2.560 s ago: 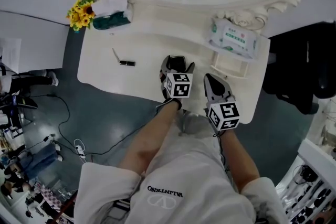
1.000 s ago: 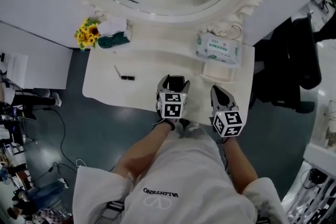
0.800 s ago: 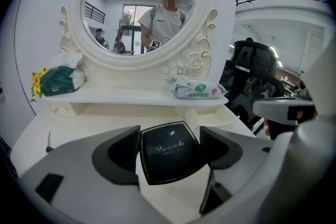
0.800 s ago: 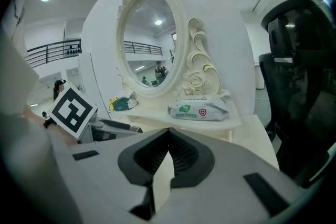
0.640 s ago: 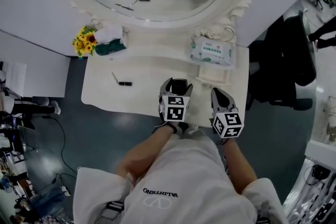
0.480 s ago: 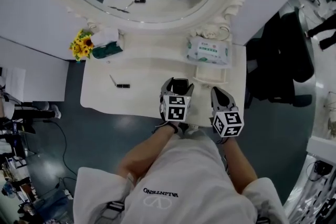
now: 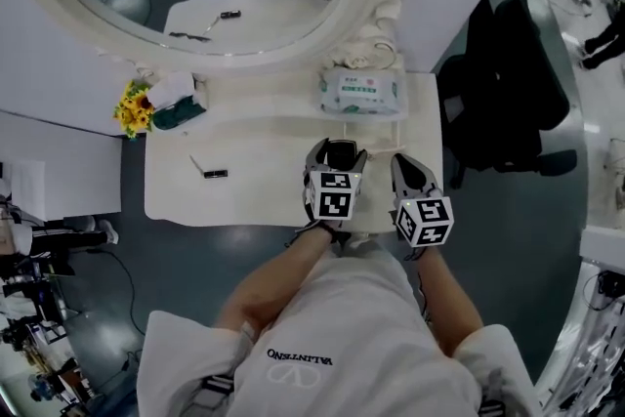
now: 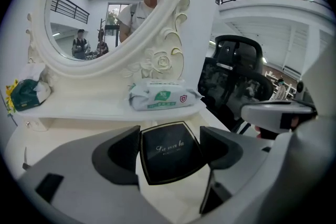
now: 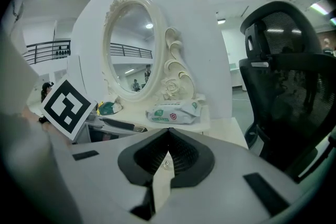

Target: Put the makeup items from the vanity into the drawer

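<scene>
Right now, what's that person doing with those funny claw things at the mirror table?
A person is clearing makeup off the white vanity with a claw in each hand. The left claw is clamped on a flat black makeup case near the vanity's front. The right claw is shut and empty beside it. A small black item and a thin stick wait further left.

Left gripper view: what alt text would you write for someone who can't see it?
The left gripper clasps a black, gold-edged compact between its jaws over a white vanity. Behind stand a pack of wet wipes, an ornate oval mirror and a black office chair.
</scene>
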The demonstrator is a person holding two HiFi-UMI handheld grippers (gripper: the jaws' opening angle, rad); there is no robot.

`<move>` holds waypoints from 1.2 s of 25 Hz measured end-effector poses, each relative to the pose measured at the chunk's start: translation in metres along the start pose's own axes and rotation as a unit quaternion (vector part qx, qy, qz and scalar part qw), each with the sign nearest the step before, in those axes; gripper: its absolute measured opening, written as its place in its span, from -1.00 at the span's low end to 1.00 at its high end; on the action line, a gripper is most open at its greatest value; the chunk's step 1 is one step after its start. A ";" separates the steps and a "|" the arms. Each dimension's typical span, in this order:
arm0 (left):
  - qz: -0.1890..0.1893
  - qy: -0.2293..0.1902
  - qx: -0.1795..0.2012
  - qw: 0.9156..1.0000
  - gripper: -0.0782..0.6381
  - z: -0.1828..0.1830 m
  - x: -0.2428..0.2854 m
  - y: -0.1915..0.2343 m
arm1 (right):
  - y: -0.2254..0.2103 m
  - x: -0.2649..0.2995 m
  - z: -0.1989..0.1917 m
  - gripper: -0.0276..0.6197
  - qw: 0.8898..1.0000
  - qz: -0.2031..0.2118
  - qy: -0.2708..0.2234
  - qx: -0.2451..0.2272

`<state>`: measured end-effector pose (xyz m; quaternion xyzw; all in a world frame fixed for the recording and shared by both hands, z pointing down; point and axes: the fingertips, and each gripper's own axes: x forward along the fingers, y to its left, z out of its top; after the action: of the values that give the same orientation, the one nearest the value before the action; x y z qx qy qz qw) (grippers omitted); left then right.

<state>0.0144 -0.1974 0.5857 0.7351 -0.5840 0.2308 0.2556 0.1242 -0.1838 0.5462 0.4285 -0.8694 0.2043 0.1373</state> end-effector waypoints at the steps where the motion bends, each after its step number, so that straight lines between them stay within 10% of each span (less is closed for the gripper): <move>1: -0.002 0.001 0.001 1.000 0.22 0.001 0.003 -0.004 | -0.003 0.000 0.001 -0.88 1.000 -0.001 0.000 0.000; 30: 0.007 0.020 0.021 1.000 0.22 0.017 0.071 -0.039 | -0.041 0.064 0.004 -0.88 0.999 -0.010 0.029 -0.013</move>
<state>0.0679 -0.2534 0.6136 0.7312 -0.5792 0.2591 0.2504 0.1186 -0.2523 0.5792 0.4297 -0.8632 0.2037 0.1696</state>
